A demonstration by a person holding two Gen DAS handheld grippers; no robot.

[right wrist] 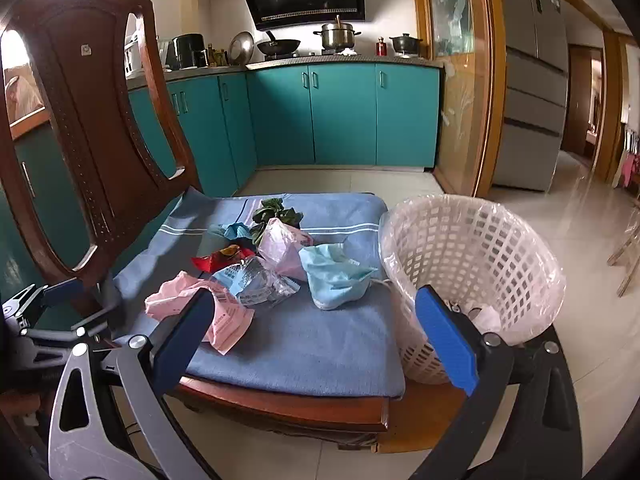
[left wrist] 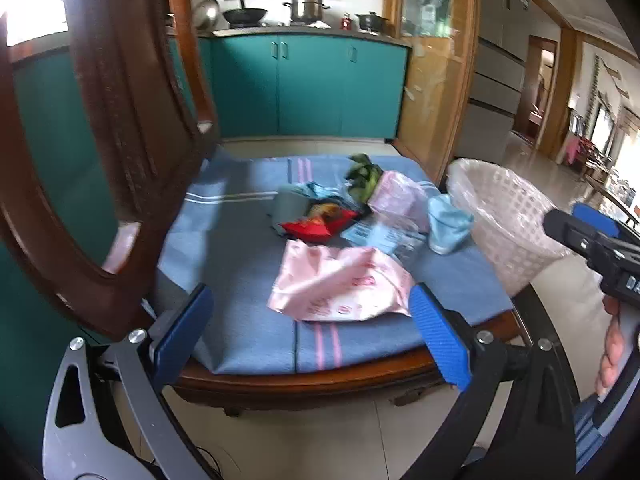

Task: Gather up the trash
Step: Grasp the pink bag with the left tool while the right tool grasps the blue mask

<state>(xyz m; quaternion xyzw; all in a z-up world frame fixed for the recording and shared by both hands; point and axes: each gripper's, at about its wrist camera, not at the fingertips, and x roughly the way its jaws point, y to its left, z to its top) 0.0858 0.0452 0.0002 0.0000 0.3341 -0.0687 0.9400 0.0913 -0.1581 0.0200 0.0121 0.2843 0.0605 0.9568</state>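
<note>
Trash lies on a blue cushion [left wrist: 240, 280] [right wrist: 320, 340] on a wooden chair: a pink wrapper [left wrist: 340, 284] [right wrist: 228, 312], a red snack packet [left wrist: 316, 224] [right wrist: 216, 260], a clear printed wrapper [right wrist: 260, 280], a blue face mask [left wrist: 448, 224] [right wrist: 336, 276], a pale pink bag [left wrist: 396, 196] [right wrist: 280, 248] and green leaves [left wrist: 364, 176] [right wrist: 276, 210]. A white lattice basket [left wrist: 508, 216] [right wrist: 472, 272] with a plastic liner stands right of the chair. My left gripper [left wrist: 312, 336] is open, just in front of the pink wrapper. My right gripper [right wrist: 320, 344] is open over the cushion's front, empty.
The chair's tall wooden back [left wrist: 120, 120] [right wrist: 88, 120] rises at the left. Teal kitchen cabinets [right wrist: 340, 116] with pots on the counter stand behind. A glass-panelled wooden door frame [right wrist: 468, 80] and a tiled floor [right wrist: 580, 240] are at the right.
</note>
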